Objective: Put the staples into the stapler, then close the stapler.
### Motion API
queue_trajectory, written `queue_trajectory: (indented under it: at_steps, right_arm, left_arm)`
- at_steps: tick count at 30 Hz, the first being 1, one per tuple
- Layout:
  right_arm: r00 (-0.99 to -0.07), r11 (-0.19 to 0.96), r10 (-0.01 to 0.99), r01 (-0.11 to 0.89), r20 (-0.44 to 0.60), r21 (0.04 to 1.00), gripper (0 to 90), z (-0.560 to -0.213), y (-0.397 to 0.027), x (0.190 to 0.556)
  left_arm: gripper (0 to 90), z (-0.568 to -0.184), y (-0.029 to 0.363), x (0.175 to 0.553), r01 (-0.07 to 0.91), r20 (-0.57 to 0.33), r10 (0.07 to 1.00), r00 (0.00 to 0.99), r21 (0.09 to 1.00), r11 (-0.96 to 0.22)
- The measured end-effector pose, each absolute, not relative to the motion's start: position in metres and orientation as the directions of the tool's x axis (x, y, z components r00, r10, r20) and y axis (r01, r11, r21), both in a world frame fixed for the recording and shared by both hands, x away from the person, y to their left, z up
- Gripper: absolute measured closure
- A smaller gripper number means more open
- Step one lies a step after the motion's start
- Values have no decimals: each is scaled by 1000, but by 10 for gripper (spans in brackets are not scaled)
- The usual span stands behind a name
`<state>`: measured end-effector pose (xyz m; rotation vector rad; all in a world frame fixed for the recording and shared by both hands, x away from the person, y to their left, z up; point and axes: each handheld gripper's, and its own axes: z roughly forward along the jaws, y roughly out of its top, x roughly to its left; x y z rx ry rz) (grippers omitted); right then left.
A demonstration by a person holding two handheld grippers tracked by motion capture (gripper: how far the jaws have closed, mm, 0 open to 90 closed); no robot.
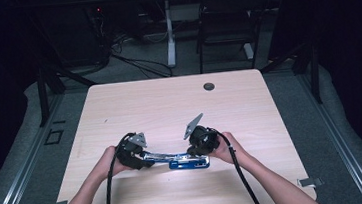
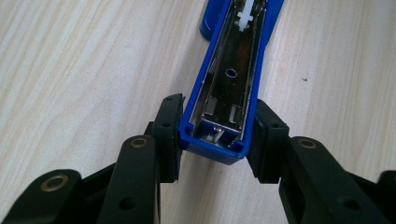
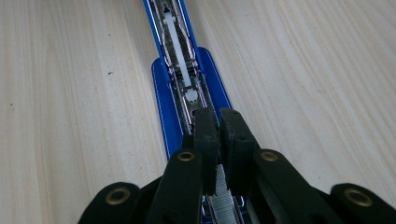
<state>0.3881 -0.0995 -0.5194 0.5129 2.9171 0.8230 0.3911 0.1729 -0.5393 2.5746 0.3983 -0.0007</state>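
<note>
left gripper [image 2: 218, 135] clamps my blue stapler's [image 2: 233, 70] opened top arm on the wooden table [image 1: 169, 103]; right gripper [image 3: 219, 140] pinches a staple strip [image 3: 224, 200] over the magazine. i seat it straight, slowly.

From the high view you look forward and down over your own side of the table [image 1: 169, 103], far enough back to take in the whole top, your forearms entering from the bottom edge, and the dark room beyond. Your left gripper view sits very close to the wood, looking along its two black jaws at one end of the blue stapler [image 2: 229, 79]. Your right gripper view is equally near, facing along the same stapler from its other end. All three views share that stapler and the pale tabletop around it.
</note>
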Motion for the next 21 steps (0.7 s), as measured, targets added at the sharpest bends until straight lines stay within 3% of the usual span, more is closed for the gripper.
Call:
queue_trajectory:
  at_steps: [21]
  right_arm:
    - [-945,779,324,291,40,556,855,-515,-88,386]
  left_arm:
    - [612,-538,171,390,289,-70,295,953,500,-816]
